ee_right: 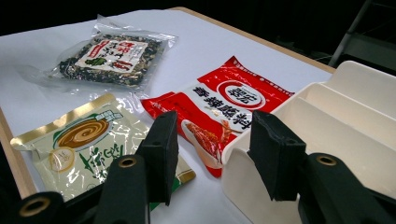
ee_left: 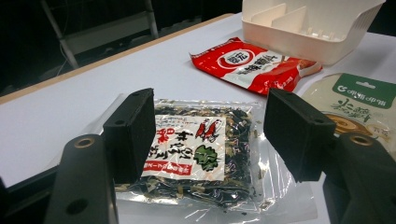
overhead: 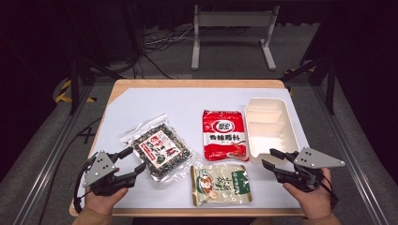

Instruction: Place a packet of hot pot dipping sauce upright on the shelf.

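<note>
Spread across a white sheet [overhead: 155, 101] on a wooden table [overhead: 197, 83], largest first: a cream plastic divided bin [overhead: 281, 123] at the right edge, open side up and its compartments bare, apparently set there as the place for sorted goods. Just left of it and touching its wall in the right gripper view, a red seasoning packet [overhead: 224, 135], flat and label up. Below that, close to the table's near edge, a pale soup-mix pouch with a green header [overhead: 220, 184], also flat, its top edge near the red packet's lower edge. Further left, a clear bag of dried seaweed mix [overhead: 158, 148], turned at an angle, label up, well apart from the bin. All three packets laid singly with no overlap, probably so that each can be gripped by an edge on its own. Nearest the seaweed bag, the left gripper [overhead: 133, 161], low over the sheet, jaws standing apart with nothing between them, aimed straight at the bag's near corner, seemingly lined up for a first pick; in the left gripper view [ee_left: 210, 135], the bag framed between the two pads but untouched. At the bin's near left corner, the right gripper [overhead: 271, 158], jaws likewise apart and gripping nothing, the bin's corner wall close before them, perhaps ready to steady it.
</note>
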Motion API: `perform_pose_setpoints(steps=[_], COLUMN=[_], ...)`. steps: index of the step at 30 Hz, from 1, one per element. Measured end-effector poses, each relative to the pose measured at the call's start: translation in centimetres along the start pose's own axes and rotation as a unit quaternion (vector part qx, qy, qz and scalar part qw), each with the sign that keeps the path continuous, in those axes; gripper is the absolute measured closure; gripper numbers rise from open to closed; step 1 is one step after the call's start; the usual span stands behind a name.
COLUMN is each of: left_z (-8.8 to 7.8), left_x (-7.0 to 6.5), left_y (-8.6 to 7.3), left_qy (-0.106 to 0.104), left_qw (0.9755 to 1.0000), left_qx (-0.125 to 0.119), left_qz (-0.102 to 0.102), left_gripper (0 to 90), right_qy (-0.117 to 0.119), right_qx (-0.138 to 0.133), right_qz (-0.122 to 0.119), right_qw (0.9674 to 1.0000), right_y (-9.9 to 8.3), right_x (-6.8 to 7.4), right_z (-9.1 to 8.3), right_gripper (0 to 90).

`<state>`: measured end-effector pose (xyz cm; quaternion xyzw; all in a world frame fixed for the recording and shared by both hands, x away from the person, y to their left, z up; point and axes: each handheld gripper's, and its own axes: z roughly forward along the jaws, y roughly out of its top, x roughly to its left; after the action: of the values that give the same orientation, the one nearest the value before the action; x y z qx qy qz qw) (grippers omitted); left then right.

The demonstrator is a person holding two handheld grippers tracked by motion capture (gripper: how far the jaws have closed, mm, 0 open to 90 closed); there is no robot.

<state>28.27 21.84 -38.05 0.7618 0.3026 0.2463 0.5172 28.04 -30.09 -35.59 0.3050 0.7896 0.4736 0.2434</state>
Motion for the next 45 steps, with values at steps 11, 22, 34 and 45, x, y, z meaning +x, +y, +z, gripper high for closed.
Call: perform_pose_setpoints(steps=[11,22,34,45], left_z=[0.1,0.2,0.3,0.4], left_x=[-0.2,-0.2,-0.2,-0.3], left_y=[0.0,-0.1,-0.1,-0.1], left_qy=[-0.004,-0.002,-0.003,-0.002], left_qw=[1.0,1.0,1.0,0.9999], left_qx=[0.003,0.006,0.008,0.009], left_qz=[-0.001,0.004,0.005,0.007], left_gripper=[35.0,35.0,34.9,34.9], right_qy=[0.022,0.06,0.073,0.09], right_qx=[0.024,0.09,0.186,0.243], right_qz=[0.029,0.058,0.056,0.061], right_qw=[0.9991,0.9924,0.9783,0.9639], right_y=[0.0,-0.8,-1.7,-2.7], right_x=[0.8,1.9,2.6,3.1], right_z=[0.8,3.0,4.9,5.6], right_gripper=[53.6,46.0,42.6,33.3])
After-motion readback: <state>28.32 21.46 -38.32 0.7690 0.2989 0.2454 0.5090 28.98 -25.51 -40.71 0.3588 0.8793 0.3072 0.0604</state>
